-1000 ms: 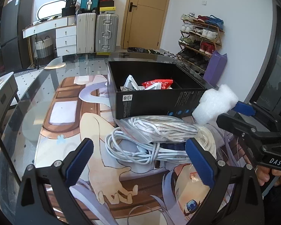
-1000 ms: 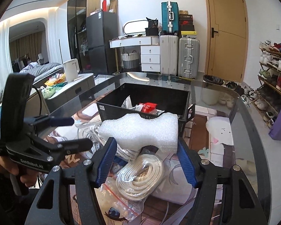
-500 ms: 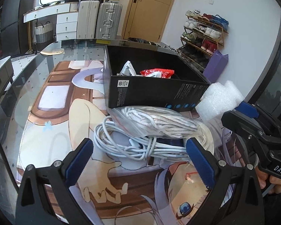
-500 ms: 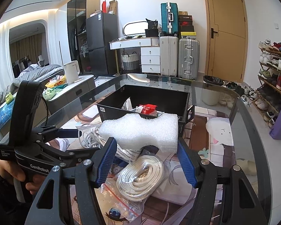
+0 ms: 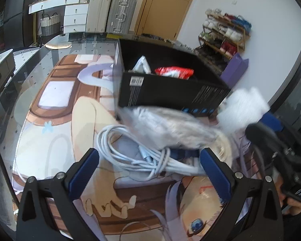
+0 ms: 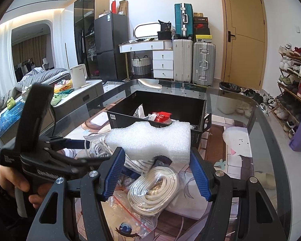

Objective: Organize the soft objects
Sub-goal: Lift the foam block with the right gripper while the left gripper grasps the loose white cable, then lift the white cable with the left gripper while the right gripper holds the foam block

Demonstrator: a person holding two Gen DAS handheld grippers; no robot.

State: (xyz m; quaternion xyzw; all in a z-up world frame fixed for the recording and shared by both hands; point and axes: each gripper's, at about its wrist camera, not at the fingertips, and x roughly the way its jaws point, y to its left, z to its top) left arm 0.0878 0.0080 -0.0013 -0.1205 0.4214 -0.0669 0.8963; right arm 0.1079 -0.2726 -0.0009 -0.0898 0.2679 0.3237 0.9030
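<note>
Glass table (image 6: 240, 108), black box (image 6: 190, 108) at far middle. Foam (image 6: 152, 140) clamped in right gripper (image 6: 157, 172), near box front. Left gripper (image 5: 150, 172) spread apart, empty, above white cable (image 5: 130, 150).

Right hand-held gripper (image 6: 156, 170) clamped, angled down; left hand-held gripper (image 5: 149, 172) spread wide, nothing gripped.

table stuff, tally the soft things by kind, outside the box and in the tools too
foam blocks: 1, the white foam block between the right tool pads
cable coils: 3, a loose white cable, a bagged white coil lying over it, a bagged cream coil
total: 4
</note>
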